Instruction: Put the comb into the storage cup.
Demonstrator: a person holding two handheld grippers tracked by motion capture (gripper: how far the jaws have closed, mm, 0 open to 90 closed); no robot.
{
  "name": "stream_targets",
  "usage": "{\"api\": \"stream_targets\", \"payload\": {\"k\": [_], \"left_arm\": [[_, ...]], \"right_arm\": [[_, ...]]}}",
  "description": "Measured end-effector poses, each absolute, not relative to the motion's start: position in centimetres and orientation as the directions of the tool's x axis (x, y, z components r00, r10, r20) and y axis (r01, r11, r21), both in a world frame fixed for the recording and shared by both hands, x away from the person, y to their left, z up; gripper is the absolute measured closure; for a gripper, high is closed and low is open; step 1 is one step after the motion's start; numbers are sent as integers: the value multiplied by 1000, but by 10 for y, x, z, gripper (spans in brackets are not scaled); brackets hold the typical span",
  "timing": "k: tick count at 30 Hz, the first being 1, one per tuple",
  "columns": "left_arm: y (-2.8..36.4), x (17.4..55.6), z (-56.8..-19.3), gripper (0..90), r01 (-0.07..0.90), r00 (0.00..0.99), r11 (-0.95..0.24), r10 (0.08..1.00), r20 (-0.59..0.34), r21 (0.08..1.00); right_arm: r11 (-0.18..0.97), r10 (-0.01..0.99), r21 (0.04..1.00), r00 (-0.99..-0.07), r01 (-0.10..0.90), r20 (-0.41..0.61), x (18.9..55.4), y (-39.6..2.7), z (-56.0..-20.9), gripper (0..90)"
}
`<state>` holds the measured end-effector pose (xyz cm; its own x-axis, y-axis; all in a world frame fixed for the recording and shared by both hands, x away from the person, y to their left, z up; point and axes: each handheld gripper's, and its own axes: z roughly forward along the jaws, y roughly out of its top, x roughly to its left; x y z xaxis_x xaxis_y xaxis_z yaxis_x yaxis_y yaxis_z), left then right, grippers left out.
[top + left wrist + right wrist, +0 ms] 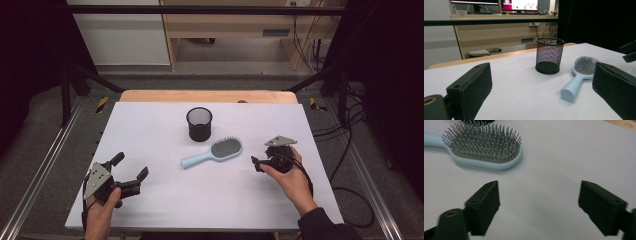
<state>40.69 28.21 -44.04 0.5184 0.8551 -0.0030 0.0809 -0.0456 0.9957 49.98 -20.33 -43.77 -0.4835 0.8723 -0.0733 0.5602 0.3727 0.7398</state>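
A light blue hairbrush (212, 152) lies bristles up in the middle of the white table (165, 205), its handle pointing toward the front left. Just behind it stands a black mesh cup (199, 124), upright and empty. My left gripper (132, 165) rests at the front left, open, aimed at the cup (549, 55) and the brush (580, 75), with nothing between its jaws (541, 85). My right gripper (256, 164) is held right of the brush head, open, its jaws (539, 205) over bare table a short way from the brush (485, 150).
The table has a wooden strip (207, 96) along its far edge. Metal frame rails (40, 170) run along both sides, and cables (350, 150) lie on the floor at the right. Desks and cabinets stand beyond the table.
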Motion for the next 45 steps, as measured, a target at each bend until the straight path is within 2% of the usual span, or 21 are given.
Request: {"api": "stream_targets", "payload": {"k": [2, 7, 14, 21, 24, 30, 39, 45], "left_arm": [[283, 407, -440, 27, 80, 516, -42, 856, -5, 996], [282, 407, -440, 27, 81, 517, -41, 856, -6, 996], [282, 407, -440, 27, 77, 521, -44, 853, -3, 996], [282, 407, -440, 27, 78, 520, -51, 854, 3, 996], [282, 407, -440, 27, 77, 521, -51, 854, 3, 996], [282, 408, -441, 28, 81, 519, -52, 855, 3, 995], [281, 408, -441, 28, 86, 520, -51, 854, -1, 995], [279, 408, -440, 26, 100, 504, -51, 864, -7, 994]], "right_arm": [[381, 873, 728, -482, 571, -78, 509, -203, -433, 258], [430, 858, 712, -496, 555, -132, 530, -200, -420, 408], [478, 839, 706, -509, 523, -191, 550, -190, -403, 530], [480, 831, 721, -522, 500, -191, 561, -182, -408, 782], [505, 814, 705, -547, 497, -197, 565, -176, -416, 848], [501, 817, 692, -547, 520, -180, 575, -166, -431, 898], [441, 844, 685, -528, 579, -97, 591, -156, -452, 900], [410, 837, 691, -546, 596, -26, 594, -145, -458, 900]]}}
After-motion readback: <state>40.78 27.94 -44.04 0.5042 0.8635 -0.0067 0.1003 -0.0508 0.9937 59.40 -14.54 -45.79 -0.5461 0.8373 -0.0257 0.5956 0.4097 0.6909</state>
